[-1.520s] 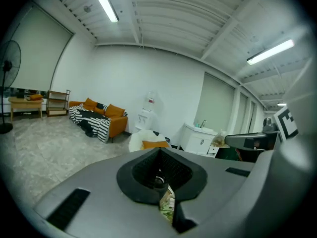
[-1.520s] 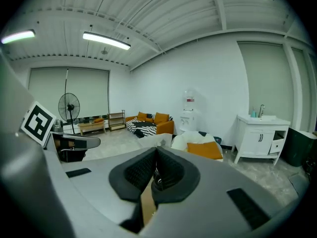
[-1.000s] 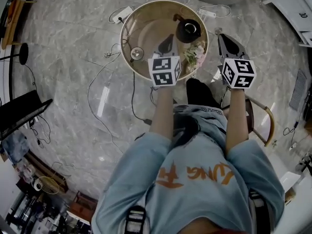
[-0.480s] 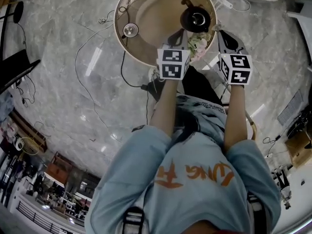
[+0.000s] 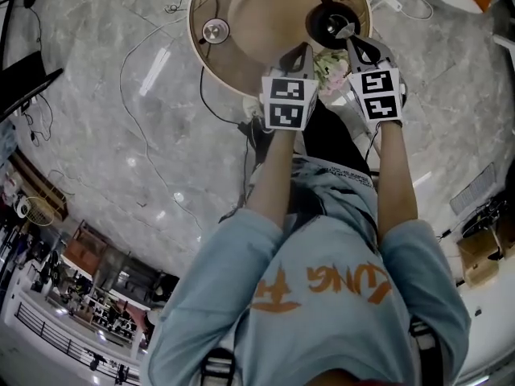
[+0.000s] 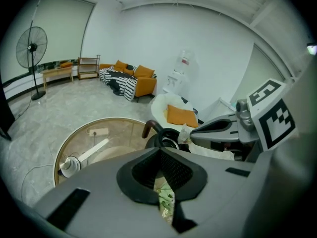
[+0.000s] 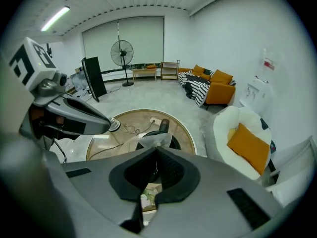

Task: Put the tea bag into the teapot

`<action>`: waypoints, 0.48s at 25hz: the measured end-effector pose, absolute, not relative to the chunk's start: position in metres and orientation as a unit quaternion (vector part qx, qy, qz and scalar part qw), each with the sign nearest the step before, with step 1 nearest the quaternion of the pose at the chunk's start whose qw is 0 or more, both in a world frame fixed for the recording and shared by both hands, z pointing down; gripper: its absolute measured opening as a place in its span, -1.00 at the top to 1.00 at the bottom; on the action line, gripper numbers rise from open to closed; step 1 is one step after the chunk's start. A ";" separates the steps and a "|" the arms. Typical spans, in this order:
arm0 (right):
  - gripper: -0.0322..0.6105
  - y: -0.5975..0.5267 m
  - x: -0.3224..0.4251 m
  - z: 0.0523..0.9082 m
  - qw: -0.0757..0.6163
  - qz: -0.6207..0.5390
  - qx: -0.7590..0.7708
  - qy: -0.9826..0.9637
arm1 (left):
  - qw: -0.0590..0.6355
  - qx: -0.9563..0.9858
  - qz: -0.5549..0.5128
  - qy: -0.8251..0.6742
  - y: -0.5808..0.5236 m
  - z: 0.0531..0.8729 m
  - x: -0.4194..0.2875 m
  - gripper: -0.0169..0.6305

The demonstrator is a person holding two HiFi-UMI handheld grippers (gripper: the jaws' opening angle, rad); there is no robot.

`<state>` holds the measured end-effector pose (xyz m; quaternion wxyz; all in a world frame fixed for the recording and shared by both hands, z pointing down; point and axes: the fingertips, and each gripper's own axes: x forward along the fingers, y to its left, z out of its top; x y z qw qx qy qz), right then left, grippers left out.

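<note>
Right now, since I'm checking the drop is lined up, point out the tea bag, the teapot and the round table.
tea bag (image 7: 156, 140): right gripper view, middle of the pale sachet.
teapot (image 5: 316, 24): head view, dark shoulder beside its opening.
round table (image 5: 249, 14): head view, bare top left of the teapot.

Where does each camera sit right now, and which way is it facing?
Head view: on the person's head, facing steeply down at the glass table and teapot; shows forearms, left gripper, right gripper.
Left gripper view: on the left gripper, looking along its shut jaws at the teapot; right gripper with tea bag at right.
Right gripper view: on the right gripper, looking along jaws shut on the tea bag; left gripper at left.
Shared: all show the teapot and table.
</note>
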<state>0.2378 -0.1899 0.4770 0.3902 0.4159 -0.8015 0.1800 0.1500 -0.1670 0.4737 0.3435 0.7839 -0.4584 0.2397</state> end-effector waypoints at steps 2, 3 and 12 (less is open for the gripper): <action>0.85 -0.193 0.234 0.484 0.410 0.169 0.397 -0.803 | 0.353 0.776 0.236 -0.466 -0.165 0.478 0.149 0.87; 0.85 -0.195 0.232 0.488 0.420 0.165 0.387 -0.804 | 0.354 0.774 0.234 -0.470 -0.166 0.479 0.149 0.87; 0.85 -0.203 0.231 0.520 0.447 0.182 0.338 -0.808 | 0.353 0.770 0.238 -0.476 -0.175 0.494 0.152 0.87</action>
